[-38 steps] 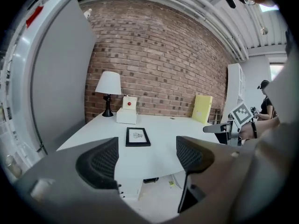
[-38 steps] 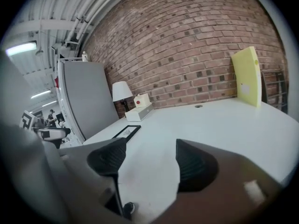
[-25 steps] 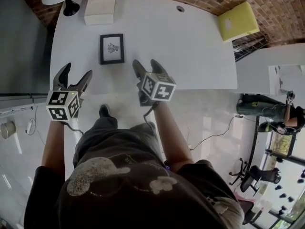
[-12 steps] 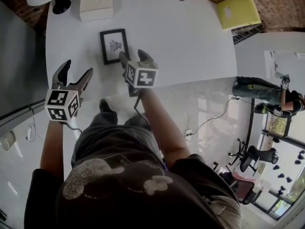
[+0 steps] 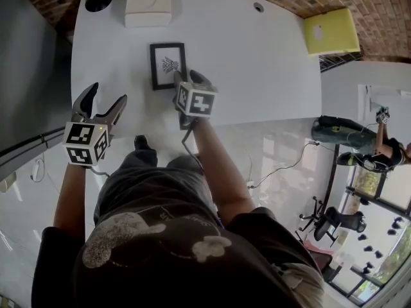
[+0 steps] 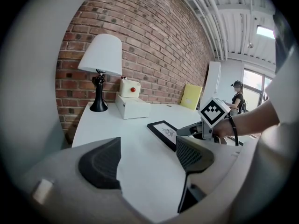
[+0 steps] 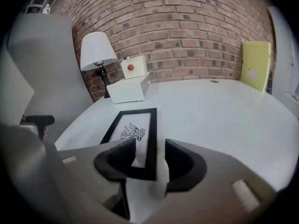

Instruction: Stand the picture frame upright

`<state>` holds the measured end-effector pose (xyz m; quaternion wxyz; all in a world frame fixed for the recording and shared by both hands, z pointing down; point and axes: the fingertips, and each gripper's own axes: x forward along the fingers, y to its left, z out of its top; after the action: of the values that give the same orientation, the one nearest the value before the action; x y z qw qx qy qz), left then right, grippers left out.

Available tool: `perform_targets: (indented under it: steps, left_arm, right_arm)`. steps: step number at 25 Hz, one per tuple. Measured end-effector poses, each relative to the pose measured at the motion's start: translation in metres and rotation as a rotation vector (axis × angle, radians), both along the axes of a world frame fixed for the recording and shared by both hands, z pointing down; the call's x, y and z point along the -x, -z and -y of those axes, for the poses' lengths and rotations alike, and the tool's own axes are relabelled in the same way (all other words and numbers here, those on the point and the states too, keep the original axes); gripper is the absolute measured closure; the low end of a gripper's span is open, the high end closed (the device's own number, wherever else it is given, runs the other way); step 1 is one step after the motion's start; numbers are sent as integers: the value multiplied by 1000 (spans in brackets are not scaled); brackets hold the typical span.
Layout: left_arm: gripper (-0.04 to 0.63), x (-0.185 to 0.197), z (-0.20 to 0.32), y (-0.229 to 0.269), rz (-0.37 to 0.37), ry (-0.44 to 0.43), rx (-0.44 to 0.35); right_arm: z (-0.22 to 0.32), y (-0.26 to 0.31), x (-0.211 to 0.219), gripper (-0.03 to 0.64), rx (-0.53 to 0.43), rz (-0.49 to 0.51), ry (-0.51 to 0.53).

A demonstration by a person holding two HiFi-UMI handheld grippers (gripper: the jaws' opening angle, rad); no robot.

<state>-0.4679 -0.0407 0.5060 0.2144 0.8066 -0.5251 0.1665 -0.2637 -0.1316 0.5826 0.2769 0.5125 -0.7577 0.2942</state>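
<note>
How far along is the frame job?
Done: nothing yet. The picture frame lies flat on the table. In hand: the right tongs straddle its near right corner. Their jaws have just been closing, but a gap shows, so there is no grip yet. The left tongs hang open and empty off to the left. Left: clamp the edge, tilt the frame up, stand it.

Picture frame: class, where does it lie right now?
In the head view, the picture frame lies flat on the white table, left of centre, nearer the person than the white box.
</note>
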Motion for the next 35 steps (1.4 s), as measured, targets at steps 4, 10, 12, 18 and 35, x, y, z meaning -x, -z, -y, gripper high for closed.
perform_targets:
  steps: [4,10,12,18,35]
  left_arm:
    - [218,1,0,-1,-3,0,3]
    - [219,-5,2,2,-5,-15,-6]
    - [218,-6,2,3,-8,-16,-7]
    - [219,-2,-1,3,-17,-13,-6]
    - [221,-30,47,39,-89,-116,-88]
  right_arm:
    - [0,-5,4,426,21,13,15]
    - [1,-5,4,478,57,15,32]
    - [2,-5,1,495,71,25,21]
    - [2,1,-6,538,50,4,21]
    - [9,114,-11,540,-293,-207,456]
